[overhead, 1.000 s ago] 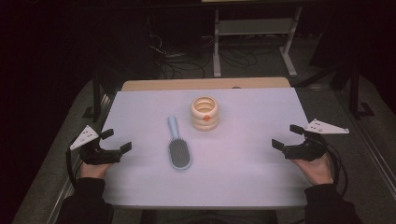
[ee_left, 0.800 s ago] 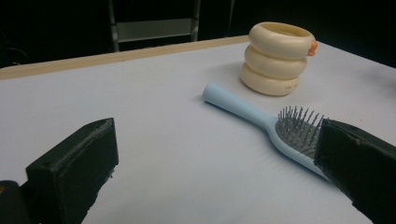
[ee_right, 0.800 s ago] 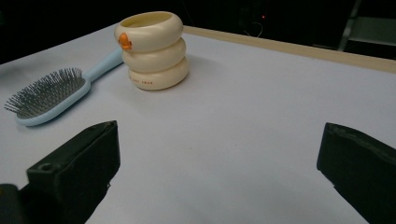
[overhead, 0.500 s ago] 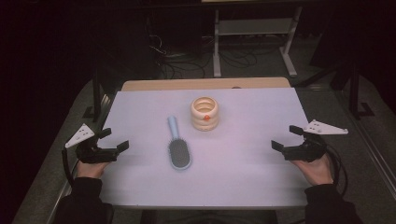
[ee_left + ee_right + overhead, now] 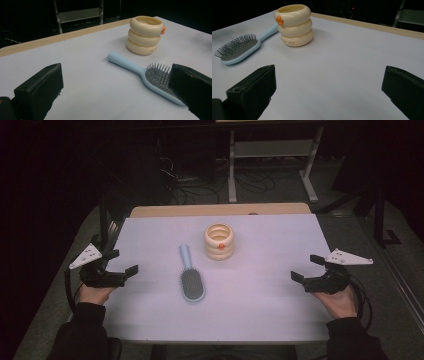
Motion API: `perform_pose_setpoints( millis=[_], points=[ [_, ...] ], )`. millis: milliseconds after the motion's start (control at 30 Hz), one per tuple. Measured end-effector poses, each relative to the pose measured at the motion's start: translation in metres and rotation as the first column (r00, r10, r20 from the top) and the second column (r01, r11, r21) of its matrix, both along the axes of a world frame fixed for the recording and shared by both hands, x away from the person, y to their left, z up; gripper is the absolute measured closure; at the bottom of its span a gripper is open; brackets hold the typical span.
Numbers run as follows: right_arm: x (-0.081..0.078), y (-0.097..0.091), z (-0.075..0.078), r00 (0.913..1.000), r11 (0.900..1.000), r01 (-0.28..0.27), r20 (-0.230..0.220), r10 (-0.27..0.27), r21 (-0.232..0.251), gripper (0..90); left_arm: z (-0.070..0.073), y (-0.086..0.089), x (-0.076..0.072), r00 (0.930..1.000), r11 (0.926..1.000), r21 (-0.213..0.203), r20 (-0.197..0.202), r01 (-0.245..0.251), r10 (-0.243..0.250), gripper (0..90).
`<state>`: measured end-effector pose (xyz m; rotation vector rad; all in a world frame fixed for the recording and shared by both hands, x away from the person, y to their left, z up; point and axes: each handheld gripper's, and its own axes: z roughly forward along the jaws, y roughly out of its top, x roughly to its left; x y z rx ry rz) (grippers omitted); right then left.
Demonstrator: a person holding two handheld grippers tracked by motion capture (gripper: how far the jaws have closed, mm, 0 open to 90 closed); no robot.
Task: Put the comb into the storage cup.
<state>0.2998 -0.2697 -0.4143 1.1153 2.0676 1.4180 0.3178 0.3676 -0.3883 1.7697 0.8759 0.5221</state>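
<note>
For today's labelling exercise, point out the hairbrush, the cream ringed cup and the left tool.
hairbrush [image 5: 192,285]: high view, on the bristle pad of the head.
cream ringed cup [image 5: 295,25]: right gripper view, on the middle ring of its side.
left tool [image 5: 123,261]: high view, midway between its open jaw tips.

Dark room beyond the pale table: metal shelf frame, cables on grey floor.
</note>
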Motion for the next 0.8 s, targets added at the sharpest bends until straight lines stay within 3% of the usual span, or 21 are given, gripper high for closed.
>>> perform_pose_setpoints(
  millis=[367, 667, 800],
  points=[
    [0.000, 0.000, 0.000, 1.0000, 1.0000, -0.004, -0.002, 0.004, 0.003, 0.0, 0.011, -0.006, 0.012, 0.9995, 0.9994, 0.017, -0.010, 0.031, -0.031, 0.0],
    [0.000, 0.000, 0.000, 0.9999, 1.0000, -0.009, -0.005, 0.009, -0.001, 0.0, 0.022, -0.017, 0.025, 0.9973, 0.9956, 0.061, -0.024, 0.070, -0.069, 0.0],
    [0.000, 0.001, 0.000, 0.9999, 0.9999, -0.011, -0.007, 0.011, 0.000, 0.0, 0.024, -0.020, 0.028, 0.9966, 0.9952, 0.057, -0.028, 0.080, -0.078, 0.0]
  ],
)
